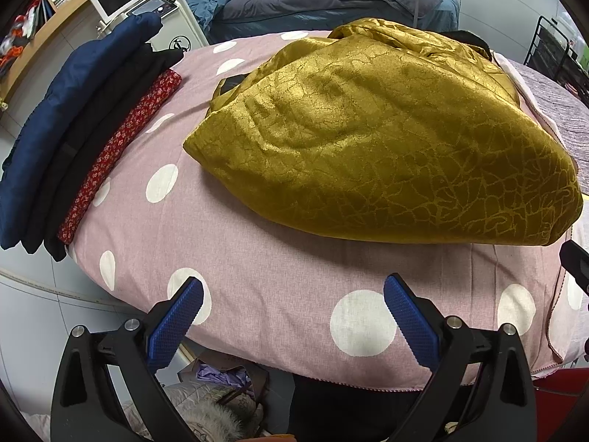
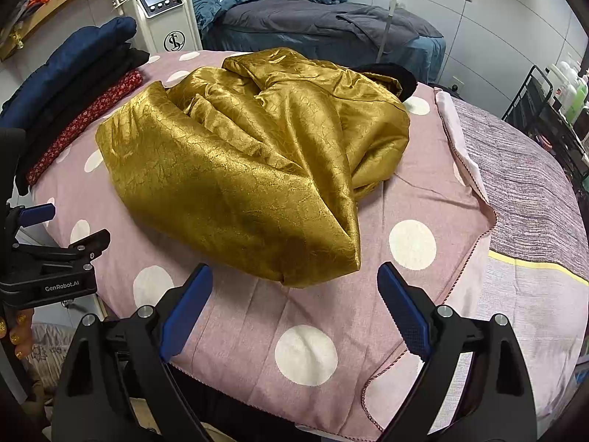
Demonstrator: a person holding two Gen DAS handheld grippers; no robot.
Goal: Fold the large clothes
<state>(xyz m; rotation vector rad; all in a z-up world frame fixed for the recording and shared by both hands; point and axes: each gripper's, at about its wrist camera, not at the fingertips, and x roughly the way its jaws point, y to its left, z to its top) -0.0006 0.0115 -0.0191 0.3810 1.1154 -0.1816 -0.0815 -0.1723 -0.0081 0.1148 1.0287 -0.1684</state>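
Note:
A large gold garment (image 1: pixel 375 140) with a crackle pattern lies in a loose heap on the pink polka-dot bed cover (image 1: pixel 257 294). It also shows in the right wrist view (image 2: pixel 250 169), crumpled with deep folds. My left gripper (image 1: pixel 293 287) is open and empty, hovering over the cover's near edge, short of the garment. My right gripper (image 2: pixel 294 276) is open and empty, just in front of the garment's near corner. The left gripper's body (image 2: pixel 48 258) shows at the left of the right wrist view.
A stack of folded clothes, navy, black and red floral (image 1: pixel 73 140), lies along the bed's left edge, also in the right wrist view (image 2: pixel 66 103). A striped grey-purple blanket (image 2: pixel 533 191) covers the right side. A white machine (image 2: pixel 162 11) and another bed (image 2: pixel 313 22) stand behind.

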